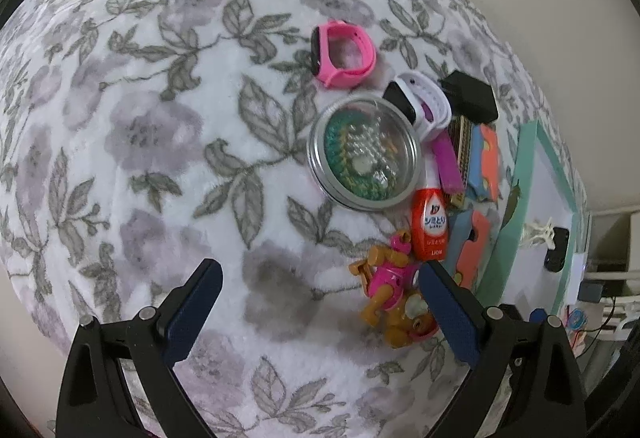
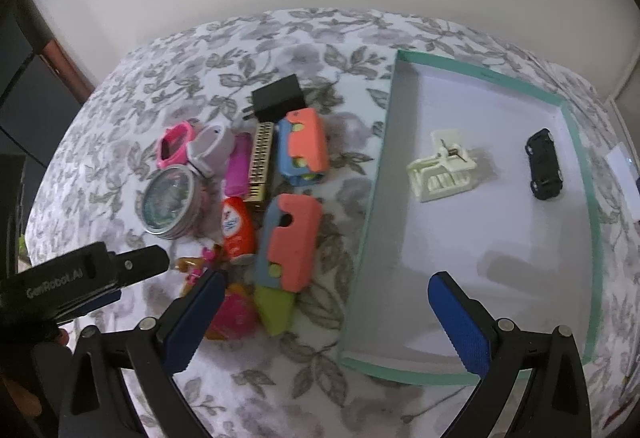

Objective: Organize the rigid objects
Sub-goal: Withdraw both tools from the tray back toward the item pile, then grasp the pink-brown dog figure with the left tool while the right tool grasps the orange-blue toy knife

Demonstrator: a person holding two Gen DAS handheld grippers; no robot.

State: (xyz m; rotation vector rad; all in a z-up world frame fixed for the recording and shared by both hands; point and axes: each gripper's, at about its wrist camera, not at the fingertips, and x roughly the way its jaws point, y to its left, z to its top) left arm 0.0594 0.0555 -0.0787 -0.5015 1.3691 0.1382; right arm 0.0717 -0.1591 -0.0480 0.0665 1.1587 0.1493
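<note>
A pile of small objects lies on the floral cloth: a pink watch [image 1: 344, 53], a white watch [image 1: 420, 101], a round tin [image 1: 362, 153], a red bottle [image 1: 430, 226], a toy dog figure [image 1: 394, 294], and two coral-and-blue foam toys [image 2: 294, 242] [image 2: 304, 145]. A teal-rimmed tray [image 2: 372, 197] holds a white clip [image 2: 442, 165] and a black toy car [image 2: 543, 163]. My left gripper [image 1: 320, 306] is open, its right finger beside the toy dog. My right gripper [image 2: 324, 310] is open above the tray's near-left edge.
A black charger [image 2: 278, 97], a gold harmonica [image 2: 261, 153] and a purple lighter [image 2: 237, 167] lie in the pile. The left gripper's body [image 2: 80, 278] shows at the left of the right wrist view. A wall stands behind the table.
</note>
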